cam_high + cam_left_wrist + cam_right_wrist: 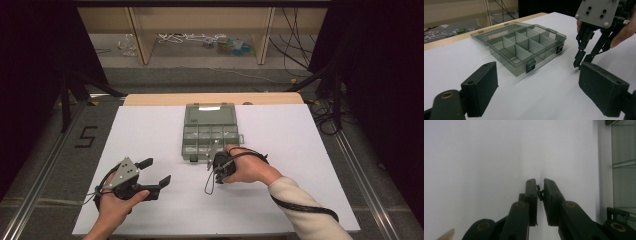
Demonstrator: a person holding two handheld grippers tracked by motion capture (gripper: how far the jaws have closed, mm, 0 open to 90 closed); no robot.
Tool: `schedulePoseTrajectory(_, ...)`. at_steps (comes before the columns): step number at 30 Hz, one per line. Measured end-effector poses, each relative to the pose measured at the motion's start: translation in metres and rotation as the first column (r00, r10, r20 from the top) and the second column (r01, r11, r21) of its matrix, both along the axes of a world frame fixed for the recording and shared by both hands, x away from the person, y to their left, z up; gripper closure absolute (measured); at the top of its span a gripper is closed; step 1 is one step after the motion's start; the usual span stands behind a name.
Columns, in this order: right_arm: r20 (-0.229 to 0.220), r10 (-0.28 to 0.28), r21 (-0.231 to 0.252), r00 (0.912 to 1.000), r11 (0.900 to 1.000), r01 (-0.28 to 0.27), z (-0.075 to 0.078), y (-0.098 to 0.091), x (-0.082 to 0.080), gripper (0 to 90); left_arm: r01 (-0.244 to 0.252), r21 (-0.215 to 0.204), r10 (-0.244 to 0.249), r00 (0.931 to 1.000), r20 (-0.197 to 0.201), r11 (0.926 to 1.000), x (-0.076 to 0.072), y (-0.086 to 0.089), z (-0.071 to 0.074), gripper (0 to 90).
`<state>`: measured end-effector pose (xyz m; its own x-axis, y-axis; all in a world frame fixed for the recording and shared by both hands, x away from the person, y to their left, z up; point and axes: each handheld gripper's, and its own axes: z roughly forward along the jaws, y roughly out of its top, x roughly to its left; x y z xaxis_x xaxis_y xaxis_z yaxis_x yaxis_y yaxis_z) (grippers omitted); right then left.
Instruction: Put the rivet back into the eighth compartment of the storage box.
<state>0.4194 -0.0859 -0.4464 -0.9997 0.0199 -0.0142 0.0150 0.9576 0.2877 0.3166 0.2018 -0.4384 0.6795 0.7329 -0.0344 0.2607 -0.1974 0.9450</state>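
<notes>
From the high view I see the open grey box (210, 132) sitting mid-table on the white sheet (150, 130), lid laid back away from me, its divided tray facing up. My right gripper (214, 159) points down at the sheet just off the box's near edge, close to the front latches. My left gripper (152, 175) rests well to the left of the box, jaws spread wide with nothing between them.

In the left gripper view my own two black jaws stand far apart at the bottom – bare sheet between them. Beyond them lies the box (524, 50), its compartments looking empty, two dark latches on the near wall. The right gripper (580, 63) comes down at the right, tips together on the sheet beside the box's corner.

In the right gripper view the jaws are nearly closed, pinching a tiny dark part (539, 192) – too small to tell what it is. The box wall (624, 170) runs along the right edge
</notes>
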Motion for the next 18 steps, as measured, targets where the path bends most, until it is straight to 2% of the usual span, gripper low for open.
schedulePoseTrajectory(5,0.006,-0.008,0.01,1.0,0.9999,0.008,0.0038,-0.0033,0.0027,82.9,0.0,0.0,0.0,1.0,-0.001,1.0,0.0,-0.0001,0.0,15.2)
schedulePoseTrajectory(7,0.003,-0.028,0.014,0.9996,0.9995,0.028,0.005,-0.0045,0.0022,82.9,-0.001,-0.002,0.001,1.0,-0.003,1.0,0.0,-0.0002,-0.0002,15.2)
schedulePoseTrajectory(8,0.006,-0.03,0.012,0.9995,0.9995,0.03,0.0054,-0.0049,0.0026,82.9,0.007,0.01,-0.007,0.9999,0.009,0.9999,0.0008,0.0005,0.0002,15.3)
schedulePoseTrajectory(9,0.014,-0.017,0.015,0.9998,0.9997,0.017,0.006,-0.0053,0.0037,82.9,0.0,0.002,0.0,1.0,0.0,1.0,0.0001,0.0,0.0,15.3)
schedulePoseTrajectory(13,0.017,-0.026,0.018,0.9995,0.9995,0.026,0.0066,-0.0067,0.005,82.9,-0.004,-0.004,0.004,1.0,-0.005,1.0,-0.0003,-0.0004,-0.0002,15.3)
schedulePoseTrajectory(15,0.021,-0.033,0.019,0.9992,0.9993,0.033,0.0078,-0.0077,0.0053,82.9,0.006,0.009,-0.006,0.9999,0.008,0.9999,0.0008,0.0004,0.0001,15.3)
schedulePoseTrajectory(18,0.027,-0.04,0.025,0.9988,0.9989,0.04,0.0094,-0.0094,0.0066,82.9,0.006,0.009,-0.006,1.0,0.007,0.9999,0.0008,0.0004,0.0001,15.3)
